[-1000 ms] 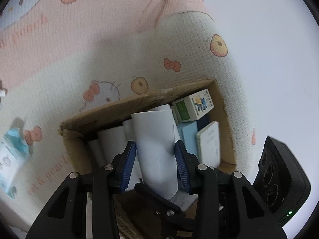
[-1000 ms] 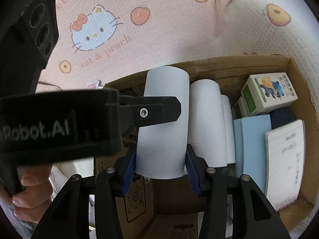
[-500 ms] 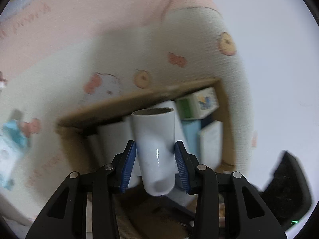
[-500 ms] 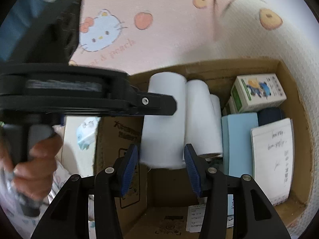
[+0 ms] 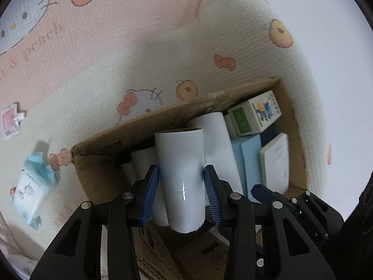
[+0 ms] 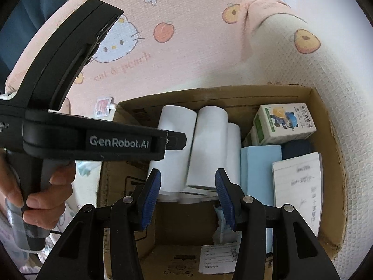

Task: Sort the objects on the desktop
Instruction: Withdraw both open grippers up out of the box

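Clamping a white roll (image 5: 180,182) above the cardboard box (image 5: 98,163), the left gripper (image 5: 181,196) holds firm — the right gripper (image 6: 188,192) gapes empty over that box.

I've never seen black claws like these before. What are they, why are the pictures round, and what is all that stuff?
They are grabbing tools, each with two blue-tipped fingers, and a person holds one in each hand. A small camera on each tool looks along its fingers, and its lens makes the pictures round.

One picture comes from the left gripper. It squeezes a white tube above a cardboard box.

The other comes from the right gripper. Its fingers stand apart and hold nothing. At its left you see the person's hand on the other tool.

In the box lie more white tubes, a small carton, a light blue box and a notepad. The box sits on a pink cartoon mat.
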A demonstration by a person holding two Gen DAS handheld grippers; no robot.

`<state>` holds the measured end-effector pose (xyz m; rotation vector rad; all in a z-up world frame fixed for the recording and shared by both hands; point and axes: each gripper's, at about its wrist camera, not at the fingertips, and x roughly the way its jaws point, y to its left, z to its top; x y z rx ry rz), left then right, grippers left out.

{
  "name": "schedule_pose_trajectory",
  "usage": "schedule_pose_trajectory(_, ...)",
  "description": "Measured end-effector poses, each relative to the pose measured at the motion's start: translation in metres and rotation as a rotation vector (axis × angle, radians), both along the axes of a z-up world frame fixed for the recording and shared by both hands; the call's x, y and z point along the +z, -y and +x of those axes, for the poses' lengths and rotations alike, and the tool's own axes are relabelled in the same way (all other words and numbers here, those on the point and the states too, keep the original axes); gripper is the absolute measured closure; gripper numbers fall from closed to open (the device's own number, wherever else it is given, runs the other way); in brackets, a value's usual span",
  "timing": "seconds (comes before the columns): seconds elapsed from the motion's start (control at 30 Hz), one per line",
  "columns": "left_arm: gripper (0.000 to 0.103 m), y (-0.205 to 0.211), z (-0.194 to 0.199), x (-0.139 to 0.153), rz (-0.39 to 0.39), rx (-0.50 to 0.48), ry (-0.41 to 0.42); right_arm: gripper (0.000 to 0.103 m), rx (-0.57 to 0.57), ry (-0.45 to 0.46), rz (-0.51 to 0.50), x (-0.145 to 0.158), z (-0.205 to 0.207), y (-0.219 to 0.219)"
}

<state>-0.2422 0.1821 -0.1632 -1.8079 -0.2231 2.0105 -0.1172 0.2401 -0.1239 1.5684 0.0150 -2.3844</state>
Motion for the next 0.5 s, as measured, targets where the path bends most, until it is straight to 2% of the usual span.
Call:
schedule_pose_trajectory(0.23,0.057,0.005,-0.001,0.004,0.018,0.013,0.037,0.057,-0.005,0.033,-0.008,-0.004,-0.026,-0.016)
schedule_pose_trajectory(0.4,0.057,0.010,0.007,0.019,0.027,0.021,-0.010,0.057,-0.008,0.035,-0.008,0.000,-0.030,-0.022)
schedule_pose_trajectory(0.5,0.057,0.017,0.011,0.024,0.054,0.031,-0.003,0.057,-0.013,0.029,-0.033,0.000,-0.025,-0.025)
